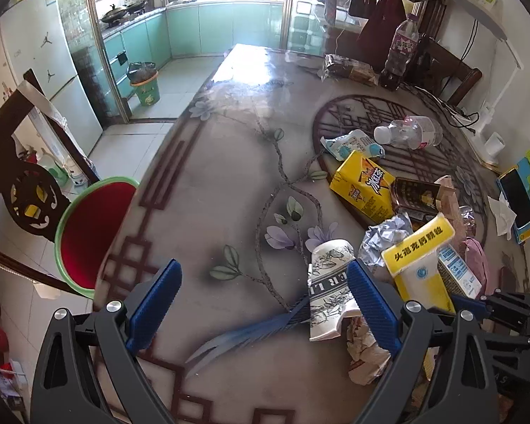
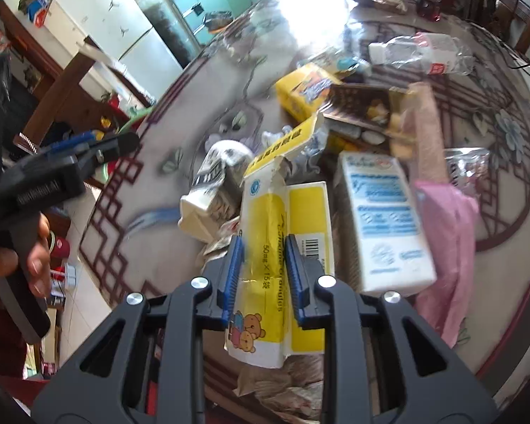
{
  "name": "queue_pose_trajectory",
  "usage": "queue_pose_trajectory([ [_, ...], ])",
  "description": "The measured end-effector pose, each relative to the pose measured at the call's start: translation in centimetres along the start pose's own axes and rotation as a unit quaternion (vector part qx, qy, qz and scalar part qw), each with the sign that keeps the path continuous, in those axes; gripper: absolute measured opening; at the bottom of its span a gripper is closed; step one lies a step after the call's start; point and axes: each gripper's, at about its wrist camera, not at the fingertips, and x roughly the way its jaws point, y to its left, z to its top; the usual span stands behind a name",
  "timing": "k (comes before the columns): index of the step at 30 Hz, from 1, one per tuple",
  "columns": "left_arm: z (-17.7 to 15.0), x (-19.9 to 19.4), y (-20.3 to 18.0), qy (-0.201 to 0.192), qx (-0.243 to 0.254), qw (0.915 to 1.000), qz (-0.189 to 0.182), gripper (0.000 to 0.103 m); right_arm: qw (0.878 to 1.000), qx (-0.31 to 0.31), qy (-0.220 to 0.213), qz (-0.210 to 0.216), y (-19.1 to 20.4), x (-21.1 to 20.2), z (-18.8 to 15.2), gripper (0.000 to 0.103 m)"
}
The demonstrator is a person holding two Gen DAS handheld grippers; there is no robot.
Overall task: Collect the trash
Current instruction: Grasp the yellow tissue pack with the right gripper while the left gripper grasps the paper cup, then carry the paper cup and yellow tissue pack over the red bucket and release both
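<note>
Beyond the jaws, the table (image 1: 229,162) with its painted flowers runs toward a kitchen of green cabinets (image 1: 201,28). Left of the jaws stands a dark wooden chair (image 1: 28,190), and further off a white fridge (image 1: 42,56). Far ahead an upright dark drink bottle (image 1: 399,53) stands on the table, and to the right lies a phone (image 1: 517,194) in a bright holder.

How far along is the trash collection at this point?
Early. Nothing looks binned yet: the red bin with a green rim shows no trash. The right tool is clamped on the torn yellow-and-white medicine box. The left tool is open over the table. Litter remains, including the yellow drink carton and clear plastic bottle.
</note>
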Motion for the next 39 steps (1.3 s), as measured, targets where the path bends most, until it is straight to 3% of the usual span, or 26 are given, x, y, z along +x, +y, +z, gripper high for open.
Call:
queue_pose_trajectory([
  [4,-0.4,2.6,-2.1,0.036,0.018,0.9989,-0.025,0.088,0.999,0.025,-0.025,0.004,-1.6,-1.2,1.2,0.025],
  [10,-0.9,5.8,-4.0,0.077,0.041,0.995,-0.048,0.069,0.998,0.03,-0.057,0.003,-2.1,-3.2,2.5,0.025],
  [12,-1.0,6.4,-4.1,0.093,0.032,0.9937,-0.054,0.049,0.997,0.032,-0.065,0.005,-2.1,-3.7,2.9,0.025],
  [13,-1.0,6.5,-4.0,0.096,0.027,0.9933,-0.057,0.045,0.997,0.032,-0.07,0.007,-2.1,-4.0,3.0,0.025],
  [14,-1.0,6.7,-3.8,0.098,0.023,0.9929,-0.064,0.035,0.997,0.032,-0.074,0.009,-2.0,-4.2,3.2,0.025],
  [19,-0.9,6.4,-3.0,0.092,0.015,0.9909,-0.098,0.02,0.996,0.028,-0.08,0.012,-1.7,-4.7,3.5,0.025],
  [22,-0.5,5.8,-2.3,0.08,0.01,0.9905,-0.111,0.0,0.996,0.028,-0.081,0.012,-1.3,-4.8,3.8,0.025],
  [29,0.6,4.2,-1.1,0.064,0.028,0.9911,-0.113,0.001,0.996,0.016,-0.089,0.008,0.1,-4.8,4.9,0.025],
  [31,0.6,4.2,-0.8,0.073,0.015,0.9879,-0.136,0.069,0.995,0.016,-0.094,0.001,0.4,-4.8,5.1,0.025],
  [32,0.5,4.3,-0.9,0.076,0.003,0.9858,-0.15,0.089,0.995,0.019,-0.097,-0.004,0.5,-4.9,5.1,0.025],
  [34,0.3,4.8,-1.6,0.079,0.009,0.9821,-0.171,0.088,0.994,0.032,-0.101,-0.01,0.4,-5.0,4.9,0.025],
  [37,0.3,6.8,-2.9,0.097,0.037,0.9857,-0.132,0.082,0.993,0.053,-0.101,-0.022,0.1,-5.2,4.5,0.025],
  [39,0.3,8.5,-3.1,0.125,0.032,0.9825,-0.134,0.072,0.993,0.065,-0.099,-0.028,-0.1,-5.3,4.0,0.025],
])
